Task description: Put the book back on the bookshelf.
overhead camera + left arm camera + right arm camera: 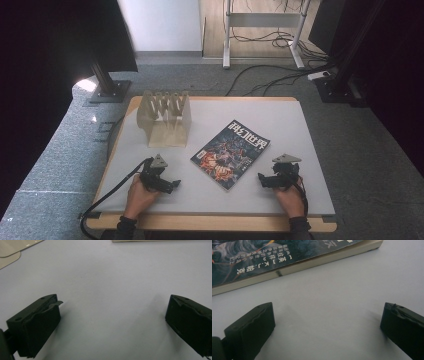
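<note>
Grey table: magazine between hand-held grippers.

Looks like a lab or recording studio set up for handling trials. Small wood-edged table with a grey top, placed alone on speckled grey carpet. Black stands bolted to floor plates at both sides, dark curtains hanging from them. Loose black cables snaking over the floor toward a white metal desk frame at the back. Bare white wall panel behind.
</note>
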Demonstrator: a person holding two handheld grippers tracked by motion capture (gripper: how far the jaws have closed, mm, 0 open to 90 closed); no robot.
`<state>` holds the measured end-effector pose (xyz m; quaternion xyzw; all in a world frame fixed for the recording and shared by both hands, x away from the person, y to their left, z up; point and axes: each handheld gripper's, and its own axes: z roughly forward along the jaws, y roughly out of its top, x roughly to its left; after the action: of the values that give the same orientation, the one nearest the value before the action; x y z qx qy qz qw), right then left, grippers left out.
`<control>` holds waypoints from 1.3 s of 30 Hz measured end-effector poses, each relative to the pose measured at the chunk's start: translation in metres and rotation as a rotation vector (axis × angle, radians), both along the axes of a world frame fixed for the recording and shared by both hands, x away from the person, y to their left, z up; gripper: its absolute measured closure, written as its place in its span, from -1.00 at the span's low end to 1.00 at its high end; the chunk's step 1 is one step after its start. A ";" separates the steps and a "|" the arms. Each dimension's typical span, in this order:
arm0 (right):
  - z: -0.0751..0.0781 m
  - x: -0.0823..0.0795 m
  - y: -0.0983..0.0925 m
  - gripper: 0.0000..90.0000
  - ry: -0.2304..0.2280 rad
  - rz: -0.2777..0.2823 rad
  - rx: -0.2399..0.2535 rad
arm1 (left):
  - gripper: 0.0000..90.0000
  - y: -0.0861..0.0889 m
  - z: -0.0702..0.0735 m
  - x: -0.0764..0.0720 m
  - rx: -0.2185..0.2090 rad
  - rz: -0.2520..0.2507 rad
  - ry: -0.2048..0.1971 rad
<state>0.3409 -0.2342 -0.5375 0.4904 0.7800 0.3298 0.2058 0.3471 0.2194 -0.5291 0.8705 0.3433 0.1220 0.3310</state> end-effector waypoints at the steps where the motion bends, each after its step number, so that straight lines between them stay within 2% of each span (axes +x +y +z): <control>1: 0.000 0.000 0.000 -1.00 0.000 0.000 0.000 | -1.00 0.000 0.000 0.000 0.000 0.000 0.000; 19: 0.000 0.000 0.000 -1.00 0.001 0.002 0.001 | -1.00 0.000 0.001 0.001 -0.008 0.000 0.007; 24: 0.001 0.000 0.000 -1.00 0.001 0.005 0.001 | -1.00 -0.001 0.005 0.007 -0.045 -0.021 0.047; 29: 0.003 0.001 -0.002 -1.00 0.003 0.029 0.002 | -1.00 -0.017 0.017 0.014 -0.033 -0.063 0.013; 34: 0.011 0.004 -0.004 -1.00 -0.030 0.050 0.024 | -1.00 -0.038 0.031 0.030 -0.036 -0.107 0.016; 39: 0.022 0.014 -0.002 -1.00 -0.055 0.087 0.021 | -1.00 -0.063 0.040 0.047 -0.033 -0.153 0.022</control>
<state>0.3547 -0.2361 -0.5153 0.4491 0.7910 0.3600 0.2076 0.3944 0.1569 -0.4896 0.8899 0.2813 0.0809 0.3499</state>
